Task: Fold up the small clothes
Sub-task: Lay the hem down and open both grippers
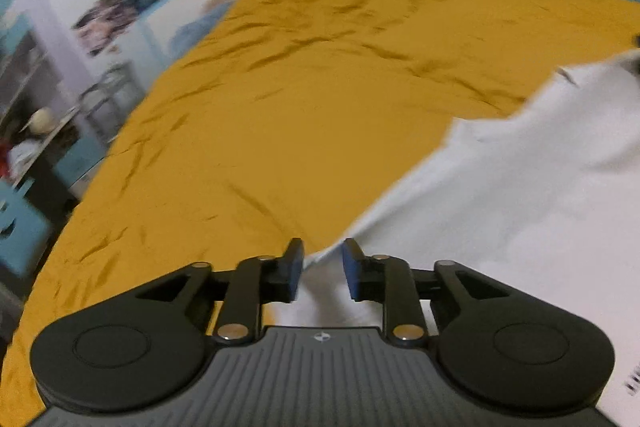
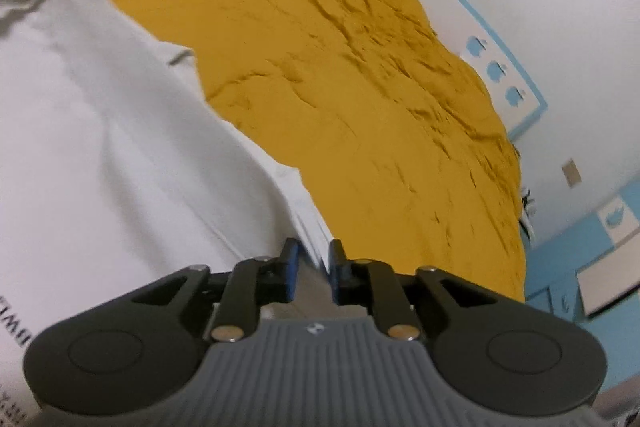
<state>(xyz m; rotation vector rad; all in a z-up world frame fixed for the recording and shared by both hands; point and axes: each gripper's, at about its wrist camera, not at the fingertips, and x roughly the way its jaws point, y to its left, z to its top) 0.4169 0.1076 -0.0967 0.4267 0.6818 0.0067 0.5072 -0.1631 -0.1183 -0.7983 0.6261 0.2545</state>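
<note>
A white garment (image 1: 520, 211) lies spread on a wrinkled mustard-yellow bedspread (image 1: 300, 87), occupying the near right area in the left wrist view and the near left area in the right wrist view. Dark printed lettering (image 2: 16, 339) runs along its near left edge in the right wrist view.

Left gripper (image 1: 322, 269): fingers parted, with the garment's near left edge lying in the gap. The pads do not press the cloth; the edge is released.

Right gripper (image 2: 312, 273): fingers parted by a narrow gap, with the garment's layered right edge running between them. Motion blur makes contact hard to judge, but the pads appear clear of the fabric.

The left gripper also shows at the far left corner of the right wrist view. A white wall with blue trim (image 2: 500, 39) and posters (image 1: 116, 15) borders the bed's far side.
</note>
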